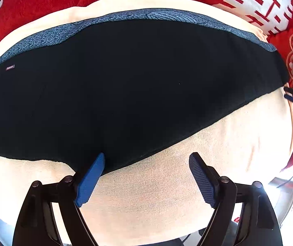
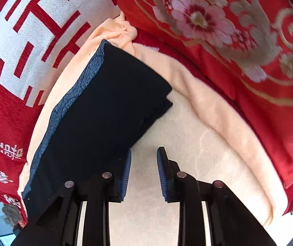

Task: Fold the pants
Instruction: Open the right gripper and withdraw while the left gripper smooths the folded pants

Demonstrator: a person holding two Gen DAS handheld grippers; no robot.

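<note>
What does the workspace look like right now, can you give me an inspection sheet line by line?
Surface: cream fleece blanket, lying on a red bedspread with white lettering.
Job's things: black pants with a blue patterned waistband, folded flat.
Clutter: red pillow with embroidered flowers at the blanket's edge.
Grippers: left gripper open, one fingertip over the pants' hem; right gripper open, empty, beside the pants.
Cables: nothing clearly seen.
Surroundings: too blurred to tell.

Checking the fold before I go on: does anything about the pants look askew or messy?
Mostly neat. The pants lie flat on the cream blanket, but at their right end the layers are staggered, one edge jutting past the other. Both tongs, left and right, are open and hold nothing.
</note>
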